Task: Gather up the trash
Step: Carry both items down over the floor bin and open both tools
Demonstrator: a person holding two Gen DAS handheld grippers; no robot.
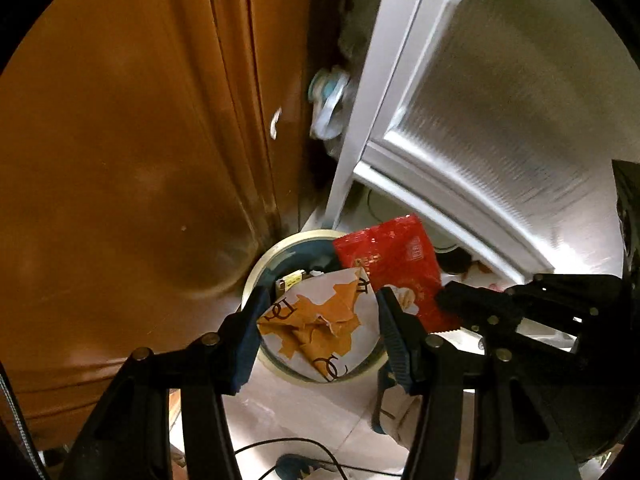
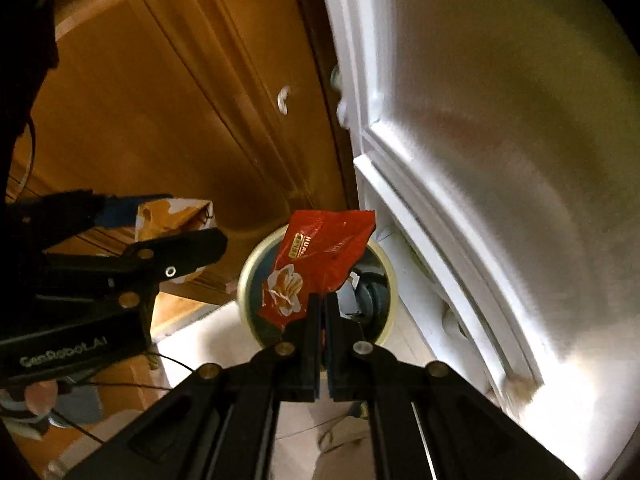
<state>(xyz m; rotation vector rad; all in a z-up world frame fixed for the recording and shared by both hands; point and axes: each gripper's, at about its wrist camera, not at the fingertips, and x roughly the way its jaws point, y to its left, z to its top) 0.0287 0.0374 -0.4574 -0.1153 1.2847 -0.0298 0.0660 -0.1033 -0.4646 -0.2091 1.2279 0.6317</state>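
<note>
My left gripper [image 1: 322, 304] is shut on a crumpled orange-and-white paper bag [image 1: 320, 320], its pads pressed on both sides. The bag hangs over a round bin with a cream rim [image 1: 276, 246]. My right gripper [image 2: 323, 300] is shut on the lower corner of a red snack wrapper [image 2: 320, 256], which stands up above the same bin [image 2: 256, 260]. In the left wrist view the wrapper [image 1: 392, 264] and right gripper [image 1: 444, 300] sit just right of the bag. In the right wrist view the left gripper [image 2: 188, 226] and the bag [image 2: 176, 212] are at the left.
The bin stands on a pale tiled floor [image 1: 320, 412] in a corner between an orange-brown wooden cabinet [image 1: 132, 152] and a white frosted door [image 1: 500, 100]. Some scraps lie inside the bin [image 1: 294, 280]. A thin black cable [image 1: 288, 444] trails across the floor.
</note>
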